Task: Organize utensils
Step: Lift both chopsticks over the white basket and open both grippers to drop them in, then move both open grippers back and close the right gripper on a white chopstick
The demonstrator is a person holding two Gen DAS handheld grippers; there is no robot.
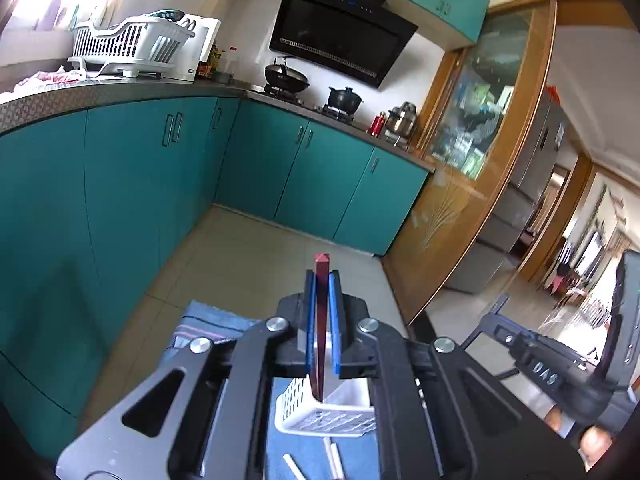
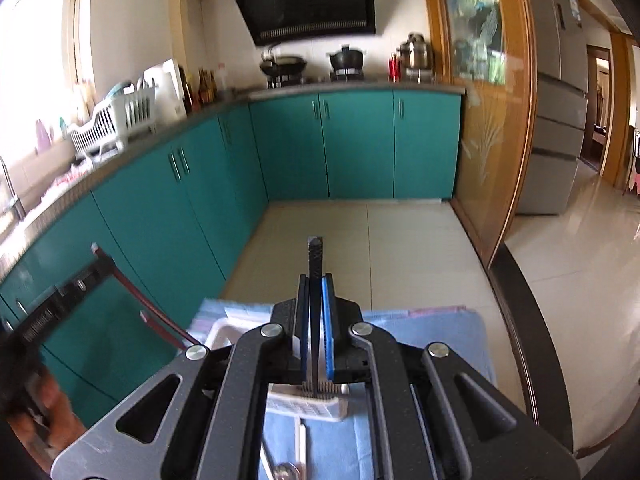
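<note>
My left gripper [image 1: 321, 280] is shut on a dark red chopstick [image 1: 320, 320], held upright with its lower tip inside a white perforated utensil holder [image 1: 320, 416] on a blue cloth [image 1: 208, 316]. My right gripper [image 2: 315, 284] is shut on a black chopstick [image 2: 315, 300], upright, its lower end over the same white holder [image 2: 308, 406]. The left gripper with red chopsticks [image 2: 136, 300] shows at the left of the right wrist view. White chopsticks [image 1: 332, 456] lie on the cloth in front of the holder. A spoon [image 2: 286, 470] and a white stick [image 2: 302, 444] lie on the cloth.
Teal cabinets [image 1: 160, 184] run along the left and back under a counter with a white dish rack [image 1: 128, 46], a wok [image 1: 286, 76] and pots. A glass sliding door [image 1: 460, 200] is at the right. The tiled floor [image 2: 380, 240] lies beyond the cloth-covered table.
</note>
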